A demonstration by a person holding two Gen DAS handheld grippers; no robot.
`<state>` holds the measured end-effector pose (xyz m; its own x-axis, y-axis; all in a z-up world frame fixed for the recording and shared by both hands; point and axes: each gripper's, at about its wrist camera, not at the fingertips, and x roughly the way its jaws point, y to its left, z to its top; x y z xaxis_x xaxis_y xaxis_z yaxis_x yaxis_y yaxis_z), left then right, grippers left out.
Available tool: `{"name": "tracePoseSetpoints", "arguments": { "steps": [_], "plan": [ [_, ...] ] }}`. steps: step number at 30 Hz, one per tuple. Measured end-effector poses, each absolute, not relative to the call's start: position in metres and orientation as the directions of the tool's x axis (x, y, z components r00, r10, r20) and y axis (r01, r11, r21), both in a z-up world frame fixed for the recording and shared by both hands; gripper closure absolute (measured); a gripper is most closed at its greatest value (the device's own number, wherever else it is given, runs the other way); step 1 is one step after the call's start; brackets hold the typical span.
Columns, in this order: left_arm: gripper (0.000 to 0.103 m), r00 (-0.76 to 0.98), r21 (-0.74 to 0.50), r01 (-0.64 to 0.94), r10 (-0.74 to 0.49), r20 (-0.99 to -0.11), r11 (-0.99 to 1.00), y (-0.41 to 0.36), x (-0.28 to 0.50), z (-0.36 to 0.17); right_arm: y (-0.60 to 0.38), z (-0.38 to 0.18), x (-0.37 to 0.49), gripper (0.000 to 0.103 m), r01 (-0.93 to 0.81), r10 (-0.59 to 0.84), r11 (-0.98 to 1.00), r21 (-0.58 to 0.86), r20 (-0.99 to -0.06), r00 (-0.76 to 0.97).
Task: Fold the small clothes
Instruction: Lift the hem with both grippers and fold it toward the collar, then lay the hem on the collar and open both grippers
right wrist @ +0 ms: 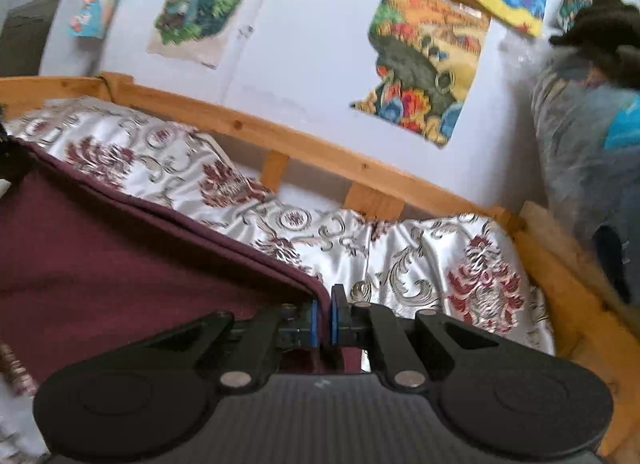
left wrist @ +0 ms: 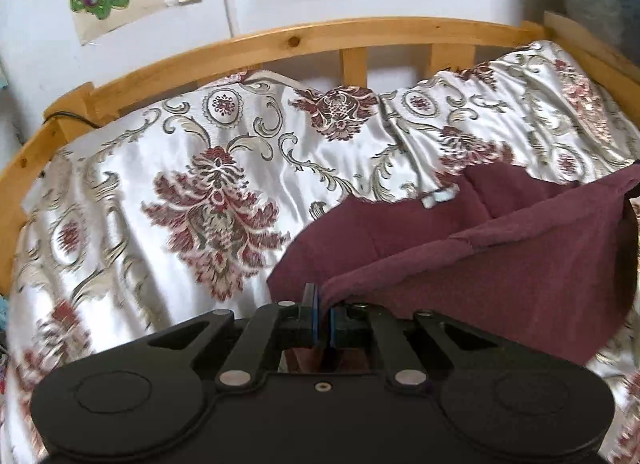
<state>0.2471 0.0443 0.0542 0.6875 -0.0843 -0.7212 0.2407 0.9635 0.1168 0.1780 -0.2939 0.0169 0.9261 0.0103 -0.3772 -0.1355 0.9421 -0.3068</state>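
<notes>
The maroon garment [left wrist: 500, 264] hangs stretched between the two tools above the bed, one side of it carried by each. In the left wrist view its cloth rises from the blue pads and spreads up and to the right, with a seamed edge crossing it and a small white label [left wrist: 438, 197] showing near the top edge; its lower part seems to rest on the bedspread, though the blur at the picture's edge makes that hard to settle. The left gripper [left wrist: 323, 324] has its jaws nearly together with a corner of the maroon cloth pinched between them. In the right wrist view the right gripper [right wrist: 323, 322] is likewise narrowed down on a corner, where a double hemmed edge [right wrist: 192, 220] runs away up and to the left. Under the garment lies a shiny white bedspread [left wrist: 192, 168] patterned with dark red flowers and grey scrolls, rumpled in places. Around it runs a wooden bed rail [left wrist: 280, 36] with short slats, and behind that a pale wall with colourful pictures [right wrist: 424, 64] stuck to it; a heap of grey and blue cloth [right wrist: 592, 136] sits at the far right. As for progress, I judge the fold is only starting: the garment is lifted and held out by two corners, no crease is laid, and spreading, folding and setting it down all remain.
</notes>
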Motion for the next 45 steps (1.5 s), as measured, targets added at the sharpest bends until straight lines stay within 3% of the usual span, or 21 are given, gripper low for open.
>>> {"name": "tracePoseSetpoints", "arguments": {
  "steps": [8,12,16,17,19,21,24,29,35,37,40,41,42,45],
  "plan": [
    [0.097,0.634,0.148,0.214,-0.022,-0.773,0.966,0.035,0.317,0.010,-0.297,-0.030,0.244,0.094,-0.138,0.029,0.964,-0.227,-0.427,0.904],
    [0.093,0.601,0.098,0.159,-0.017,-0.799,0.982,0.036,0.340,-0.007,-0.307,-0.051,0.261,0.092,-0.140,0.051,0.977,-0.159,-0.465,0.884],
    [0.093,0.557,0.056,0.108,-0.014,-0.830,0.993,0.040,0.352,-0.027,-0.323,-0.072,0.262,0.080,-0.152,0.108,0.987,-0.044,-0.518,0.848],
    [0.091,0.557,0.055,0.108,-0.014,-0.831,0.993,0.041,0.352,-0.030,-0.326,-0.075,0.260,0.072,-0.150,0.113,0.988,-0.028,-0.525,0.843],
    [0.082,0.570,0.051,0.103,-0.017,-0.821,0.993,0.042,0.351,-0.033,-0.335,-0.080,0.259,0.060,-0.139,0.128,0.990,0.021,-0.537,0.834],
    [0.059,0.591,0.013,0.083,-0.039,-0.806,0.996,0.048,0.348,-0.033,-0.344,-0.079,0.257,0.046,-0.128,0.151,0.989,0.079,-0.529,0.835],
    [0.031,0.614,-0.083,0.047,-0.095,-0.784,0.995,0.061,0.343,-0.029,-0.349,-0.075,0.257,0.035,-0.137,0.171,0.985,0.103,-0.505,0.846],
    [0.017,0.656,-0.131,0.022,-0.113,-0.746,0.991,0.073,0.322,-0.020,-0.345,-0.074,0.256,0.034,-0.149,0.180,0.984,0.102,-0.511,0.841],
    [0.009,0.686,-0.150,0.026,-0.127,-0.717,0.988,0.072,0.271,-0.019,-0.342,-0.075,0.253,0.035,-0.142,0.179,0.984,0.110,-0.513,0.839],
    [0.009,0.688,-0.162,0.058,-0.157,-0.709,0.985,0.069,0.258,-0.021,-0.341,-0.076,0.251,0.037,-0.144,0.184,0.983,0.117,-0.517,0.836],
    [0.017,0.696,-0.117,0.101,-0.155,-0.701,0.988,0.058,0.246,-0.023,-0.335,-0.079,0.248,0.052,-0.137,0.164,0.986,0.091,-0.527,0.834],
    [0.027,0.693,-0.099,0.114,-0.151,-0.705,0.989,0.055,0.244,-0.025,-0.333,-0.081,0.248,0.061,-0.139,0.160,0.987,0.079,-0.535,0.830],
    [0.044,0.684,-0.085,0.122,-0.146,-0.714,0.989,0.051,0.244,-0.026,-0.330,-0.082,0.249,0.075,-0.138,0.151,0.988,0.065,-0.544,0.825],
    [0.082,0.657,-0.066,0.126,-0.133,-0.742,0.990,0.046,0.249,-0.032,-0.327,-0.088,0.247,0.097,-0.129,0.140,0.990,0.059,-0.550,0.823]
  ]
}}
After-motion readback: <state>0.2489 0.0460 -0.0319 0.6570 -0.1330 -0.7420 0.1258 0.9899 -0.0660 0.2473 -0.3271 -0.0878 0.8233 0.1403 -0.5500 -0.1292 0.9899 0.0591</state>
